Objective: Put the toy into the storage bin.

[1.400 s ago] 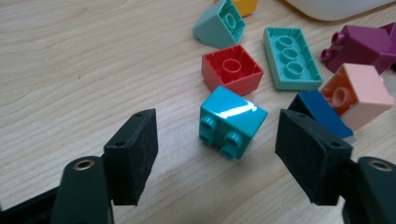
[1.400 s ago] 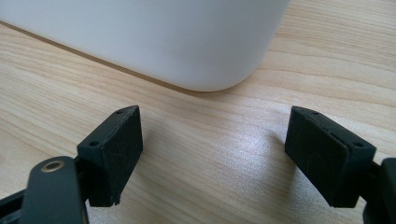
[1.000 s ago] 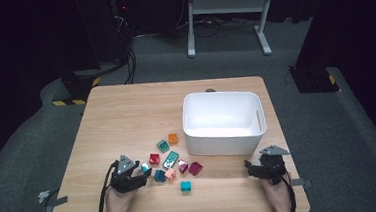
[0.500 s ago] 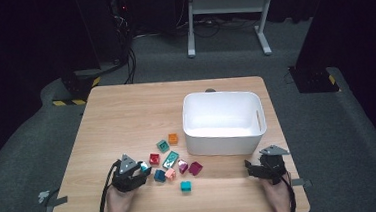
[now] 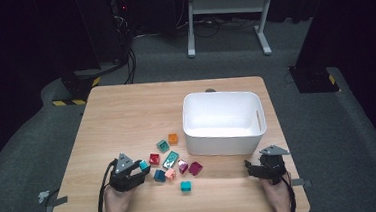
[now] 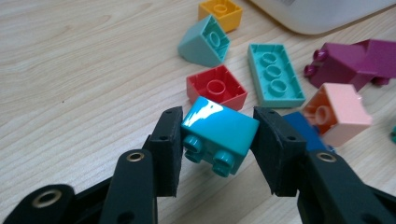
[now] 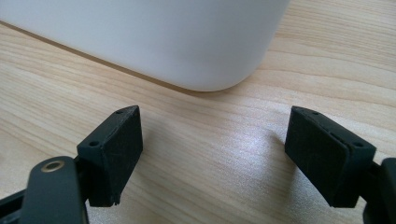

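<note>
Dark floor surrounds the desk [image 5: 126,110] in the high view; a white bin [image 5: 222,121] sits toward its right edge, loose bricks before it, and both grippers rest near the front edge. In the left gripper view, the left gripper [image 6: 219,140] has just closed its jaws on a turquoise brick [image 6: 219,133], seemingly lifted slightly beside a red brick [image 6: 215,87]. In the right gripper view, the right gripper [image 7: 215,154] stands released over bare wood by the bin's corner.

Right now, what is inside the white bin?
In the high view the white bin shows bare white floor and inner walls, with no bricks visible. Its near wall hides a strip of floor just behind it. The left gripper clamps a teal brick outside it.
</note>
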A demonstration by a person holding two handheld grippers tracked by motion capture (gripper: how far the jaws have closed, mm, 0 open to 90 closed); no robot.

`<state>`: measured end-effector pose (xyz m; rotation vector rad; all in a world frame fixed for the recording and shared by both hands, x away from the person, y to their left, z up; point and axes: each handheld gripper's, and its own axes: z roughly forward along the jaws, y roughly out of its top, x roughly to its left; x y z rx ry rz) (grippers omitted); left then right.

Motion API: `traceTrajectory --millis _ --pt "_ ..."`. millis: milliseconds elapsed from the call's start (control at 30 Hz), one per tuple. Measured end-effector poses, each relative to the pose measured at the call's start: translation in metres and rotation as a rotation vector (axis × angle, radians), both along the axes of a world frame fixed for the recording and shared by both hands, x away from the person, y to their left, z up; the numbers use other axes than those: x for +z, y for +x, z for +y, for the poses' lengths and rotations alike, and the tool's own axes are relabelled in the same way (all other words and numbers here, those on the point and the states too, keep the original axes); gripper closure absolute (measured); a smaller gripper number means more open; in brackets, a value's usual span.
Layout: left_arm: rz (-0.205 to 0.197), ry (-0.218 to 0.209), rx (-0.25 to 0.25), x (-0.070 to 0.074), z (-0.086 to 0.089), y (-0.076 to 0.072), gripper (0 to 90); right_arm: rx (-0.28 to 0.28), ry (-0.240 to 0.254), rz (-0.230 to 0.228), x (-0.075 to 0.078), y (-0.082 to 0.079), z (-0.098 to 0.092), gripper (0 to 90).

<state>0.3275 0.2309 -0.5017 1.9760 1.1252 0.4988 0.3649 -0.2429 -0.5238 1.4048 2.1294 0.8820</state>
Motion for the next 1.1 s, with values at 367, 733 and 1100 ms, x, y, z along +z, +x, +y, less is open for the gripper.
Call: traceTrajectory --millis 367,733,1100 --pt "0.008 -0.039 -0.032 0.014 0.001 0.007 54.5 0.002 0.0 0.001 0.0 0.0 0.0 19.1" --pt "-0.005 -0.068 -0.068 0.036 -0.001 0.017 54.5 0.002 0.0 0.0 0.0 0.0 0.0 19.1" --pt "-0.02 -0.091 -0.144 0.061 -0.012 0.035 54.5 0.003 0.001 0.001 0.0 0.0 0.0 19.1"
